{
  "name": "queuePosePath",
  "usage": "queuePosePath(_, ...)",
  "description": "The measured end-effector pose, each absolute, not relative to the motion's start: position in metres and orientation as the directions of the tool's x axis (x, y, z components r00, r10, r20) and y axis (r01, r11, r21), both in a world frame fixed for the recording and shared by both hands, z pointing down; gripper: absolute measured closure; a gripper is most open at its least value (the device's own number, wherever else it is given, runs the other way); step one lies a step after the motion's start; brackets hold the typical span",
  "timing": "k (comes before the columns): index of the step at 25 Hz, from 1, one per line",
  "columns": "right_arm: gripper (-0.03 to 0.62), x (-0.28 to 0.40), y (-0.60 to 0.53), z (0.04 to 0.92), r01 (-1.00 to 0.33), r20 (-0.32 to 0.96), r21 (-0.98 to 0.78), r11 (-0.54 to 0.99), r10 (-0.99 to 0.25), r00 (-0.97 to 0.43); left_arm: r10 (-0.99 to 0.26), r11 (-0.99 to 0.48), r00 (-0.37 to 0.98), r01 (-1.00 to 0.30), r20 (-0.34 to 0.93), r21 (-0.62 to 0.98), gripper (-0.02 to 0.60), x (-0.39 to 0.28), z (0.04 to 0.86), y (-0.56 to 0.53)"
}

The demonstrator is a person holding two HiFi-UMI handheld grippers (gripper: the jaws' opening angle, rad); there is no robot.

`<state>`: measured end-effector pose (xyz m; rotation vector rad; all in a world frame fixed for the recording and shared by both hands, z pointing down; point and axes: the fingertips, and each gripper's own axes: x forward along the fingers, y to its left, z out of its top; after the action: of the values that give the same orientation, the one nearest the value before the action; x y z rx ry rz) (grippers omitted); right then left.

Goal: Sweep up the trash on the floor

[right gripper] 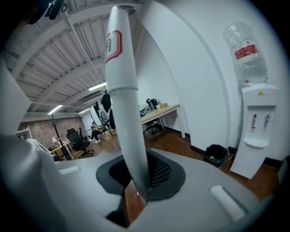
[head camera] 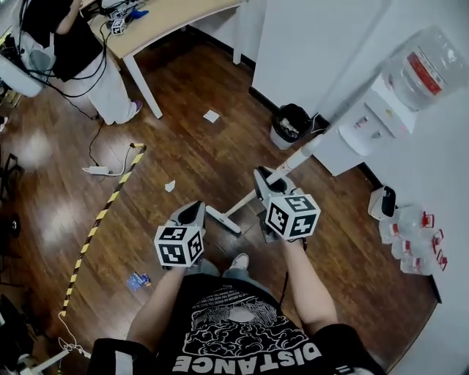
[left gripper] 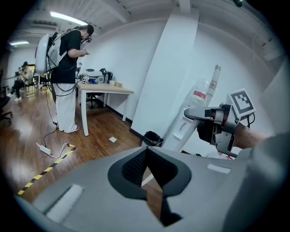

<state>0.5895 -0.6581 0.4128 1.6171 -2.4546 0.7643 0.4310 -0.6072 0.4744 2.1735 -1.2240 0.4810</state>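
Dark wood flooring [head camera: 220,161] runs from the black bin [head camera: 289,124] at the wall out to a desk [head camera: 176,18].

**Trash position.** One white paper scrap [head camera: 211,116] lies on the floor well to the desk side of the bin. A second scrap [head camera: 170,186] lies farther out from the bin, toward you. A blue wrapper [head camera: 137,280] lies farthest from the bin, beside your left leg.

**Tool state.** Your right gripper [head camera: 262,179] is clamped on the broom handle [head camera: 297,160], and the right gripper view shows the white shaft seated between its jaws. The handle slopes down from near the bin to the broom head [head camera: 222,219], which rests on the floor in front of your feet. Your left gripper [head camera: 192,212] is empty, with its jaws a little apart and only floor showing in the gap.

**Step in hand.** Judged from this layout, sweeping has not begun, and no scrap touches the broom head. Bring the left gripper onto the handle for control, then carry the head to the second scrap, the nearest one.

**Limits of view.**
- No dustpan is visible in any view.
- The marker cube hides the grip point from above.
- The bristles of the head cannot be made out.
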Motion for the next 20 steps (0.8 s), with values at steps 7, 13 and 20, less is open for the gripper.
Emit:
queuePosePath(7,0.548,0.615,-0.736,0.421,-0.873,0.377,-0.313,0.374,-0.794,-0.476,-0.684,-0.341,0.467,-0.884,0.561,0.32,0.575,0.461,0.471,-0.665)
queuePosePath(13,0.549,0.619,-0.811,0.438,-0.878,0.407,-0.26,0.402,-0.779,-0.477,-0.687,-0.296,0.451,-0.89,0.569,0.347,0.575,0.452,0.486,-0.725)
queuePosePath(20,0.554,0.627,-0.922,0.43,-0.882,0.43,-0.208,0.422,-0.771,-0.47,-0.703,-0.279,0.475,-0.869,0.529,0.41,0.575,0.458,0.48,-0.832)
